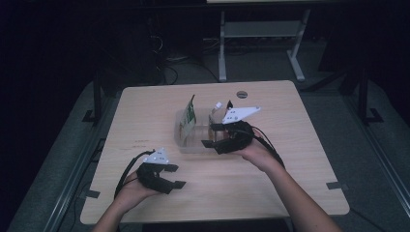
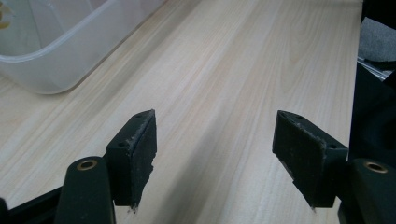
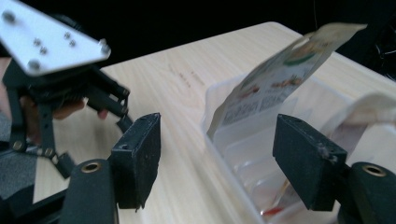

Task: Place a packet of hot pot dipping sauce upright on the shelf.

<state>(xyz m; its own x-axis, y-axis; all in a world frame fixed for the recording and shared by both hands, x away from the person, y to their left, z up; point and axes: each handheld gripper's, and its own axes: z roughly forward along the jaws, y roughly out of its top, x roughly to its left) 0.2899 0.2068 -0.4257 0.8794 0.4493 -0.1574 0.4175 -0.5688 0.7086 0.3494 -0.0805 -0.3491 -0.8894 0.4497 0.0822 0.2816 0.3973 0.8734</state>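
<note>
A clear plastic container point(image 1: 186, 145) stands mid-table. A green-and-white printed packet point(image 1: 189, 116) stands upright in its left part, and a paler packet point(image 1: 216, 107) leans at its far right. My right gripper point(image 1: 212, 135) hovers at the container's right side, jaws open and empty. In the right gripper view, its jaws point(image 3: 217, 158) straddle the container's near wall point(image 3: 219, 140), with the printed packet point(image 3: 280, 74) just beyond. My left gripper point(image 1: 176, 176) rests low over bare wood near the front left, open and empty. The left gripper view has its jaws point(image 2: 215, 154) apart and a container corner point(image 2: 60, 51) far off.
A round grey grommet point(image 1: 241, 94) sits near the table's far edge. Bare wood point(image 1: 270, 183) spreads across the front and both sides. The left gripper's grey plate point(image 3: 46, 42) lies left of the right gripper's jaws. Beyond the table stands a white desk frame point(image 1: 261, 34).
</note>
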